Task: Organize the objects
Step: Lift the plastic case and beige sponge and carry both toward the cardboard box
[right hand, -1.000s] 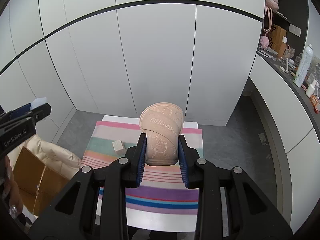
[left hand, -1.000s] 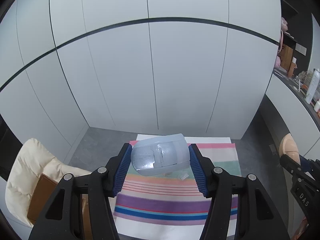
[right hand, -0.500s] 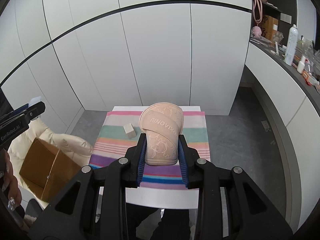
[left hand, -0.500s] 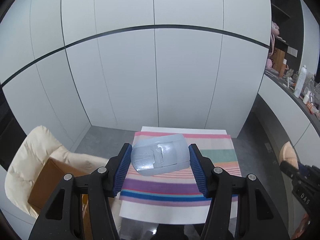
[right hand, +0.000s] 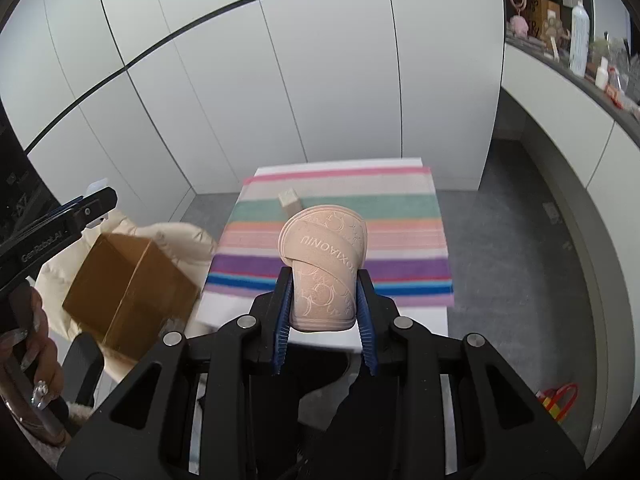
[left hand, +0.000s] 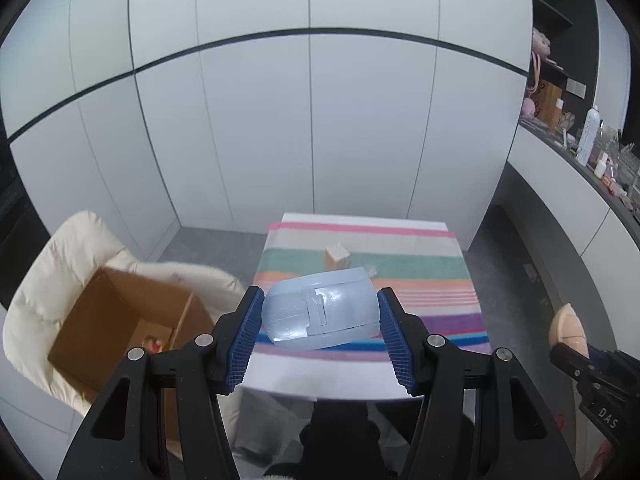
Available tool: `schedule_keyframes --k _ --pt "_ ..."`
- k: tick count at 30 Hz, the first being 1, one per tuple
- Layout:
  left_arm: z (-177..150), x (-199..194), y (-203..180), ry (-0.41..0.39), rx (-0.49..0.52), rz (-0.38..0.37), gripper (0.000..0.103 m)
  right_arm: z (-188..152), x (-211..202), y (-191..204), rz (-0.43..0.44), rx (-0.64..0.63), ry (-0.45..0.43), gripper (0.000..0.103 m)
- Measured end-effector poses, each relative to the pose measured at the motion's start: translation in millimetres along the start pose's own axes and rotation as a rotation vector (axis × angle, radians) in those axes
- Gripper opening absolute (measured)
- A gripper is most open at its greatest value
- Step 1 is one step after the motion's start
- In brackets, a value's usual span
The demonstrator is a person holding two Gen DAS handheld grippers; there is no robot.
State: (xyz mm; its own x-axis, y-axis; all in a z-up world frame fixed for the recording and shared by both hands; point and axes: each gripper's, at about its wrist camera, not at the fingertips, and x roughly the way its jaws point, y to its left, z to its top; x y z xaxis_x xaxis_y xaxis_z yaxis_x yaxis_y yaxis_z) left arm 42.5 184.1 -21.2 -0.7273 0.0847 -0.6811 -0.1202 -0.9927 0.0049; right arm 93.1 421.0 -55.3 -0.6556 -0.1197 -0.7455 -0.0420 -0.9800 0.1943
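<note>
Compared with a second ago, I see both views pulled back from the tabletop (left hand: 360, 390): the striped cloth (left hand: 432, 300) now sits farther off and lower in the picture, and its white near edge shows in full. The open cardboard box (left hand: 120, 320) on the cream padded chair (left hand: 52, 264) has come well into the left view, where before only a corner showed. In the right view the same box (right hand: 128, 292) is larger and nearer.

My left tongs (left hand: 320, 330) are clamped on a pale blue plastic case (left hand: 322, 312), held tilted in the air above the near edge of the cloth, exactly as before. My right tongs (right hand: 324, 316) are clenched on a pink slipper (right hand: 324, 264), toe pointing away from me, also lifted clear of the cloth. The slipper's tip and the other tongs show at the right edge of the left view.

A small beige block (left hand: 337, 255) lies on the green stripe, uncovered now in the left view; earlier the case hid it there. Beside it is a small clear scrap I cannot identify.

Inside the box something red and yellow shows, but too little to name. The person's hand (right hand: 28, 344) at the left edge of the right view is cut off. The shelf items at far right are too small to read.
</note>
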Motion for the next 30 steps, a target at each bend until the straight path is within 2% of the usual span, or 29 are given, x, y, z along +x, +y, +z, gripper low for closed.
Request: schedule_keyframes --k 9,14,16,19,23,30 --pt "-35.8 1.0 15.1 0.069 0.001 0.001 0.059 -32.7 -5.7 -21.6 -0.038 0.068 0.038 0.031" --pt "-39.6 -1.8 19.7 0.038 0.009 0.057 0.059 -43.8 4.2 -24.6 -0.038 0.082 0.081 0.031" --pt "-40.7 -2.4 21.2 0.037 0.007 0.05 0.059 -46.3 5.3 -24.2 -0.037 0.081 0.086 0.031" --pt "-42.2 -1.2 27.6 0.051 -0.011 0.018 0.059 -46.5 6.1 -20.7 -0.037 0.071 0.083 0.031" --pt "-42.5 0.1 34.8 0.035 -0.01 0.06 0.059 -47.0 11.5 -11.3 -0.033 0.048 0.096 0.031" --pt "-48.6 2.6 61.8 0.052 -0.058 0.079 0.059 -46.5 26.8 18.5 -0.005 -0.021 0.124 0.031"
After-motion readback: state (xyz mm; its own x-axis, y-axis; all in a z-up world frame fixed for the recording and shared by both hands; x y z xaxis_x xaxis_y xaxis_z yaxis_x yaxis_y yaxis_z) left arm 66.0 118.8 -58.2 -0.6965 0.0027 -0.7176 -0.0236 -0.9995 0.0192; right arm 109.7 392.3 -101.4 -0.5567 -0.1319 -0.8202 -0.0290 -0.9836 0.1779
